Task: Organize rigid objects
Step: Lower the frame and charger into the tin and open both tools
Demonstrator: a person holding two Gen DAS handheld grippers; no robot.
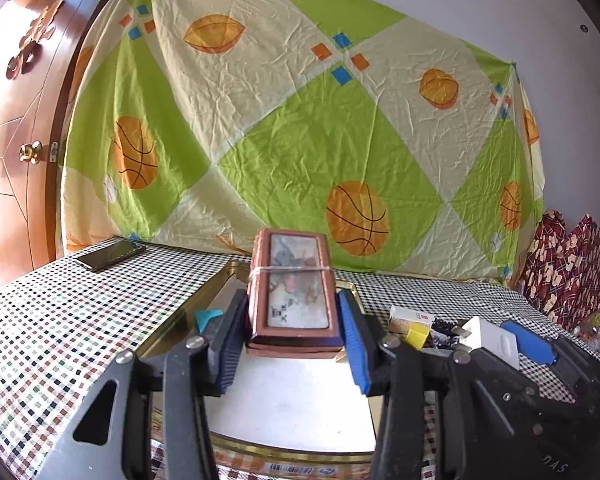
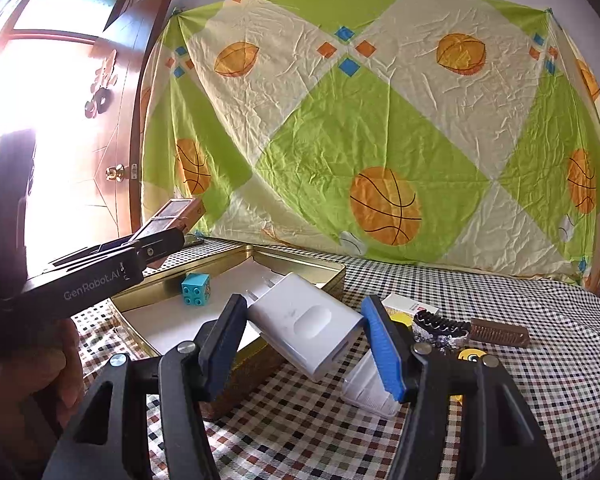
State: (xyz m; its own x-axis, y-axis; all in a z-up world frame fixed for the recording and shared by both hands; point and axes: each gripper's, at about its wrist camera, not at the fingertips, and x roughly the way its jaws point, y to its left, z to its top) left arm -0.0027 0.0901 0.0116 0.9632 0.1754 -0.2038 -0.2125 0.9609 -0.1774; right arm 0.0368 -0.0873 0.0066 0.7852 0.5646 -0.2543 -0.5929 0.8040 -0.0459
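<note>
Clamping a brown card deck bound by a rubber band, the left gripper holds it above the white floor of the gold tin. At three o'clock from it, the right gripper is closed on a white charger, held tilted over the checked tablecloth beside the tin's near corner. Inside the tin sits a teal block. Farther off, at two o'clock of the charger, lie a black comb and a brown comb. A phone rests at ten o'clock by the basketball sheet.
</note>
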